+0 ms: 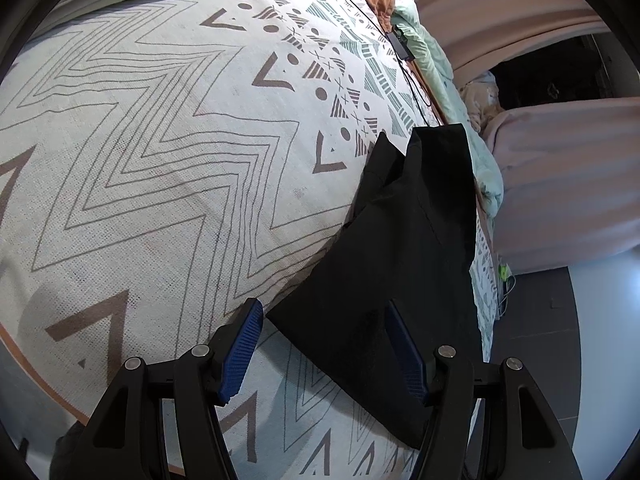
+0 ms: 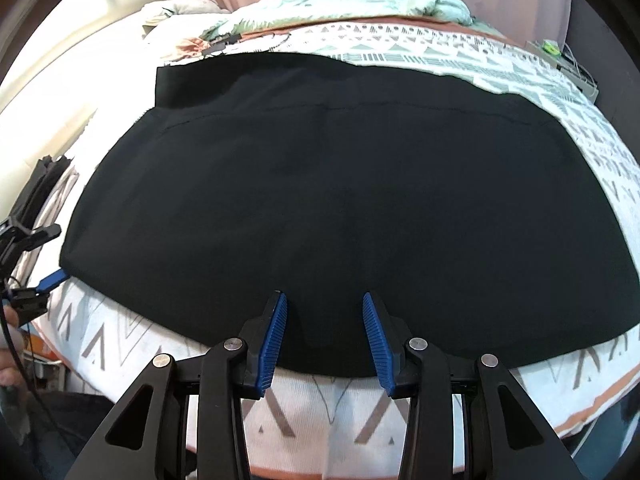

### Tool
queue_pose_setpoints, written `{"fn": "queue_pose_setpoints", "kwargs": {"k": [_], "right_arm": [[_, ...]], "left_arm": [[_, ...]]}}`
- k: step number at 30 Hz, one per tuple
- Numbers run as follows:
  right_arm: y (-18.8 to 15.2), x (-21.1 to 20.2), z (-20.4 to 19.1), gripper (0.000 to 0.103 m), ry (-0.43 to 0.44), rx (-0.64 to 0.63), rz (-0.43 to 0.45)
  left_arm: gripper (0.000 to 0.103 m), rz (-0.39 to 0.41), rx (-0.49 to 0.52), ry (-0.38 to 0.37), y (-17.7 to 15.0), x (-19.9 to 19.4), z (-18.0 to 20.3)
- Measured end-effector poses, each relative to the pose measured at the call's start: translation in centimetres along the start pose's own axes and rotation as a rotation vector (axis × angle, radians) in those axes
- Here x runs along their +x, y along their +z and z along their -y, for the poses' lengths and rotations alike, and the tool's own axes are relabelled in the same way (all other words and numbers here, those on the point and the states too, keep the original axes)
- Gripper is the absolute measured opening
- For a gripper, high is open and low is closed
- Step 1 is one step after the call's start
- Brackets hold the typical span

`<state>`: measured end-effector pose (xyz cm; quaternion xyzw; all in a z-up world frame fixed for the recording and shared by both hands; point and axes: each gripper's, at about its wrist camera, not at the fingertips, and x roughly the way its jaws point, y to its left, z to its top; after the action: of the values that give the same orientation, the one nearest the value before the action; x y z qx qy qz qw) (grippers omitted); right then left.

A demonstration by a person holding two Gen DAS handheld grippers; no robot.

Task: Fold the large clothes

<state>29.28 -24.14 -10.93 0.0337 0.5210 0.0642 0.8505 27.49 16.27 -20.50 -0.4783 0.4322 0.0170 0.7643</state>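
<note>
A large black garment (image 2: 340, 200) lies spread flat on the patterned bed cover (image 2: 592, 136). In the left wrist view it shows as a long black strip (image 1: 408, 248) along the bed's right side. My right gripper (image 2: 325, 300) is open, its blue pads (image 2: 276, 340) over the garment's near edge, holding nothing. My left gripper (image 1: 324, 308) is open at the garment's near left corner, the right pad (image 1: 404, 352) over the cloth. It also shows at the left edge of the right wrist view (image 2: 56, 276).
The white zigzag bed cover (image 1: 160, 152) fills the left. A black cable and adapter (image 1: 400, 42) lie near a mint quilt (image 1: 440, 80) at the far edge. Pink curtains (image 1: 560, 168) and grey floor (image 1: 532, 344) lie beyond the bed's right side.
</note>
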Motion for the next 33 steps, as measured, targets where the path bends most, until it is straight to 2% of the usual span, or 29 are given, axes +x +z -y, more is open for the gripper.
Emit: {"fn": "queue_pose_setpoints", "kwargs": {"k": [6, 12, 19, 27, 33], "right_arm": [[1.8, 2.7, 0.5, 0.041, -0.003, 0.011, -0.043], [5.1, 4.6, 0.8, 0.041, -0.005, 0.018, -0.079], [9.2, 6.6, 0.9, 0.041, -0.02, 0.021, -0.103], [13.7, 9.0, 1.6, 0.028, -0.033, 0.034, -0.108], [16.7, 10.6, 2.0, 0.026, -0.024, 0.056, -0.103]], "left_arm": [[0.064, -0.015, 0.004, 0.003, -0.1, 0.8, 0.5], [0.052, -0.027, 0.019, 0.032, -0.7, 2.2, 1.4], [0.05, 0.003, 0.008, 0.058, -0.3, 3.2, 1.4], [0.05, 0.035, -0.016, 0.043, -0.2, 3.0, 1.4], [0.05, 0.052, -0.03, 0.047, -0.3, 2.9, 1.7]]}}
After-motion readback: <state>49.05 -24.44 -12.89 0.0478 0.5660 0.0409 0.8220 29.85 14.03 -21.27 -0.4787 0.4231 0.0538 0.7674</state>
